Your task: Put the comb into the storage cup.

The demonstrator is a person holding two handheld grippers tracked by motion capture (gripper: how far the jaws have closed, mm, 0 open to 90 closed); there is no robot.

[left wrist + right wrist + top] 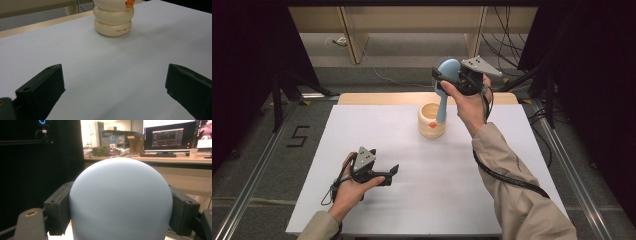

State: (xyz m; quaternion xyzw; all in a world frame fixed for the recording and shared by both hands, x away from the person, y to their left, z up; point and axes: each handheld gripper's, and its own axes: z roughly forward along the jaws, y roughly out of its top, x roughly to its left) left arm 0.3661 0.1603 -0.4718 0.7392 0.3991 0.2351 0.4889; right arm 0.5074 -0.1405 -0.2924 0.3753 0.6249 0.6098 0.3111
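One brush [447, 75]; one cup [432, 120]

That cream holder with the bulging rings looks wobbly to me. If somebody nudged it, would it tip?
Probably not easily. The ringed cream holder is squat and sits flat on the white table, so a low push would likely slide it. The blue hairbrush, gripped by its head in the right gripper, stands handle-down in the holder; levering that handle sideways could tip it. It looks rigid.

Pale-blue hairbrush [447, 75], head up, handle reaching down into the cream ribbed cup [431, 121], upright at table's twelve o'clock.
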